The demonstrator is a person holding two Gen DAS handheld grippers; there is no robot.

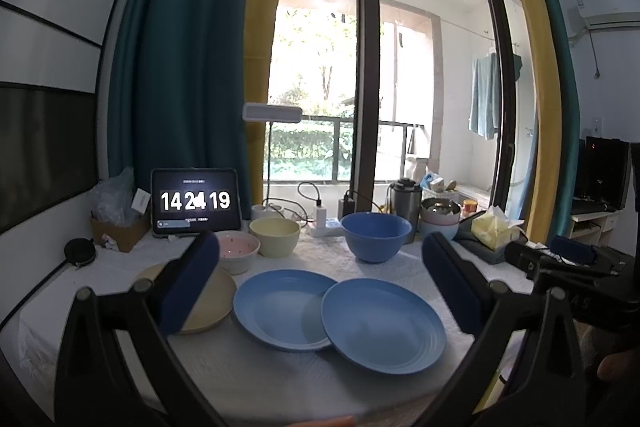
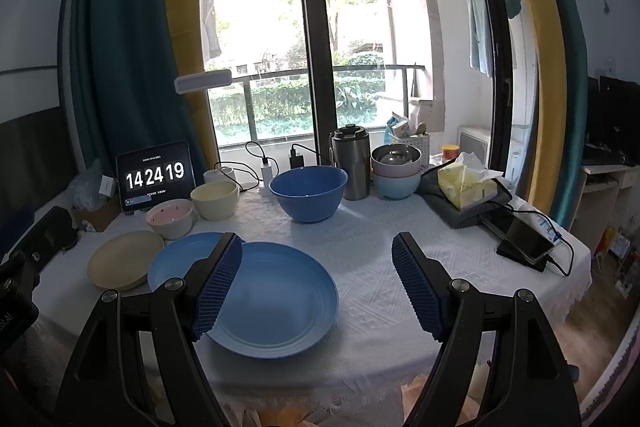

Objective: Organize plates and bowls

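Two blue plates overlap on the white tablecloth: the right one [image 1: 383,325] [image 2: 276,301] rests partly on the left one [image 1: 282,309] [image 2: 178,259]. A cream plate [image 1: 210,303] [image 2: 124,263] lies to their left. Behind stand a pink bowl [image 1: 238,249] [image 2: 170,217], a cream bowl [image 1: 275,235] [image 2: 214,199] and a large blue bowl [image 1: 376,233] [image 2: 308,191]. My left gripper [image 1: 320,287] is open above the plates, holding nothing. My right gripper [image 2: 316,287] is open and empty over the right blue plate's right side.
A tablet clock [image 2: 156,177], steel tumbler [image 2: 352,163], stacked bowls [image 2: 396,167], tissue pack [image 2: 466,183], phone on a power bank [image 2: 524,243] and cables crowd the table's back and right. A cardboard box [image 1: 120,223] sits at the back left.
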